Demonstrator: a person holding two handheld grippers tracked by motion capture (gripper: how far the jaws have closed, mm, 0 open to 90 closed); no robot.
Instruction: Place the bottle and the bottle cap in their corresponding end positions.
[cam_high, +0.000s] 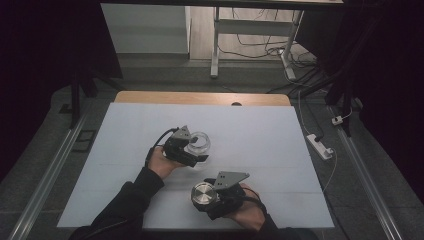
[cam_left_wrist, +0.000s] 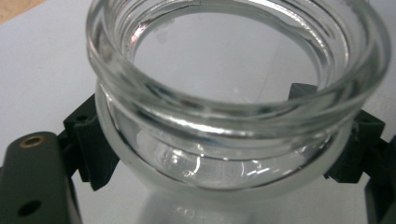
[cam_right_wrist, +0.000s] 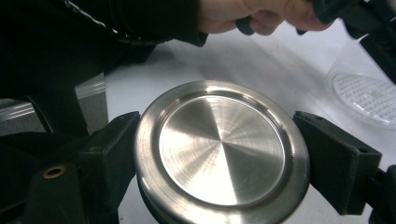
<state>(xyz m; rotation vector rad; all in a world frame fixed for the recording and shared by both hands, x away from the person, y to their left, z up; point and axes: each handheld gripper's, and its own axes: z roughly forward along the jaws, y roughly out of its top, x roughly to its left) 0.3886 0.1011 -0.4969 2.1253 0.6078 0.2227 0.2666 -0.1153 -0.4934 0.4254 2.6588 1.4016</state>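
Note:
A clear glass jar (cam_high: 201, 140) with an open mouth stands on the white table (cam_high: 260, 130), just left of centre. My left gripper (cam_high: 195, 151) is shut on it; in the left gripper view the black pads (cam_left_wrist: 95, 156) press both sides of the jar (cam_left_wrist: 233, 93) below its threaded rim, around the left gripper's midpoint (cam_left_wrist: 224, 161). Nearer the front edge, my right gripper (cam_high: 207, 196) is shut on a round brushed-metal lid (cam_high: 202, 194). In the right gripper view the lid (cam_right_wrist: 222, 151) lies flat side up between the pads (cam_right_wrist: 109, 156), with the jar's base (cam_right_wrist: 369, 95) and the other hand (cam_right_wrist: 252, 16) beyond.
A strip of wooden tabletop (cam_high: 200, 97) shows past the white sheet's far edge. On the floor to the right lie a white power strip (cam_high: 320, 146) and cables. Metal rails (cam_high: 55, 165) run along both sides, and desk legs (cam_high: 215, 45) stand behind.

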